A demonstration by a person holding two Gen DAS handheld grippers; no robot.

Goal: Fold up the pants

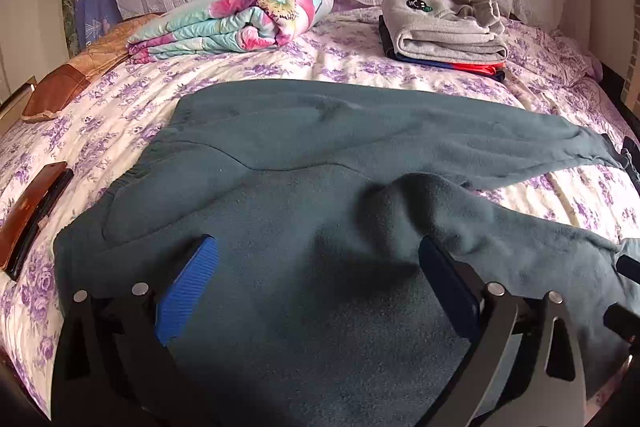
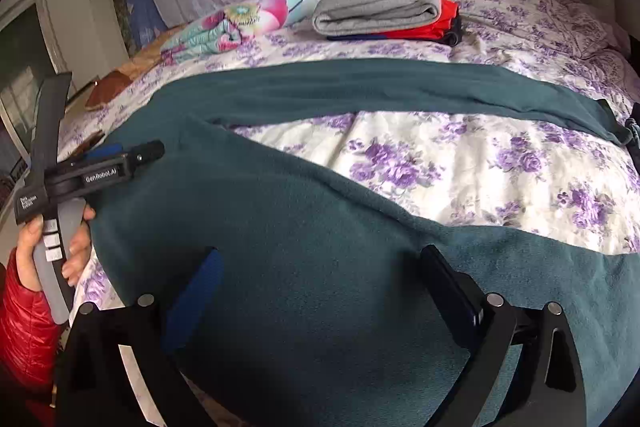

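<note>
Both jaws gape wide, gripping nothing, left gripper [image 1: 316,267] over the seat and right gripper [image 2: 320,279] over the near leg of the teal sweatpants [image 1: 304,147] splayed across the floral bedsheet [image 2: 440,163], where that raised ridge could bunch any pinch.

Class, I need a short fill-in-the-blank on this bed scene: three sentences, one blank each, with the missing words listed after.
1. The teal pants lie spread on a bedsheet printed with ____ flowers.
2. On top of the folded clothes stack lies a ____ sweatshirt.
3. The left gripper and the right gripper both have their jaws ____ above the pants.

Missing words: purple; grey; open
</note>
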